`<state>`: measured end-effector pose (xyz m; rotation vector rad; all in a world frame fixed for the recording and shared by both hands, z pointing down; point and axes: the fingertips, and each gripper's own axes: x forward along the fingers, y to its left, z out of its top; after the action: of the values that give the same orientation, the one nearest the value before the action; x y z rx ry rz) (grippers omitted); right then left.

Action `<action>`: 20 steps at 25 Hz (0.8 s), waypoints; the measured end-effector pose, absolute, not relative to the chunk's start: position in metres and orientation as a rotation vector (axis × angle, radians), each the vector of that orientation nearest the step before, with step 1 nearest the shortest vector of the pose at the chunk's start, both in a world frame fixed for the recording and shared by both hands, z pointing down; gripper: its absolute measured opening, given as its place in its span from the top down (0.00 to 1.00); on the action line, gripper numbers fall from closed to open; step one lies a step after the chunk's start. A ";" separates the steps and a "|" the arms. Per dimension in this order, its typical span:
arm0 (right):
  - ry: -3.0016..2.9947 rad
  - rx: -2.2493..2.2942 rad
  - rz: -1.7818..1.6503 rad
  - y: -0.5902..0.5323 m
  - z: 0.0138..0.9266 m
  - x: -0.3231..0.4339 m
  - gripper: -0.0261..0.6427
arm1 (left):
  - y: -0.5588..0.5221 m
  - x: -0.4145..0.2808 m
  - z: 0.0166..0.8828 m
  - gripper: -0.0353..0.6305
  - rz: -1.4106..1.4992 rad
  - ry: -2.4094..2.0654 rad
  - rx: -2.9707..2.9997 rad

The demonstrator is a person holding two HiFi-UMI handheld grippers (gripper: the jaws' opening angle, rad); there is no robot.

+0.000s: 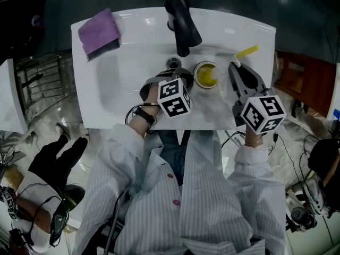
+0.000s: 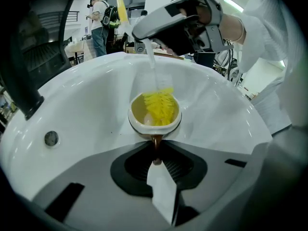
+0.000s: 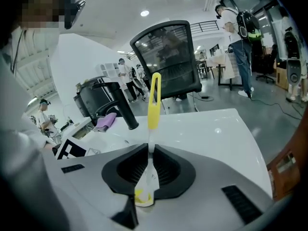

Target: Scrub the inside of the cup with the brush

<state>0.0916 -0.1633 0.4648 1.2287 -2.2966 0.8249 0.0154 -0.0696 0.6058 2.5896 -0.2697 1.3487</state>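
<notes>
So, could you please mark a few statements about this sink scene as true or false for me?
1. The brush's yellow bristles are inside the cup. True.
2. The left gripper holds the brush. False: the left gripper is shut on the cup's handle; the right gripper holds the brush.
3. A purple cloth lies on a corner of the sink. True.
4. The cup is on the floor. False: it is in the sink's basin.

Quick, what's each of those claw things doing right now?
Left gripper: closed on the cup, by its handle.
Right gripper: closed on the brush.
</notes>
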 end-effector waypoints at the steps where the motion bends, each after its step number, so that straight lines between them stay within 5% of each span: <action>1: -2.297 1.225 0.847 -0.158 0.465 0.092 0.88 | -0.070 0.016 0.606 0.84 1.349 -0.270 2.590; 20: -2.359 1.326 1.087 -0.157 0.440 0.079 0.88 | -0.076 0.010 0.611 0.84 1.394 -0.371 2.536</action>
<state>0.0790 -0.1570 0.4399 1.3256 -2.3590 1.0865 0.0104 -0.0755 0.6113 2.5358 -0.3709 1.3937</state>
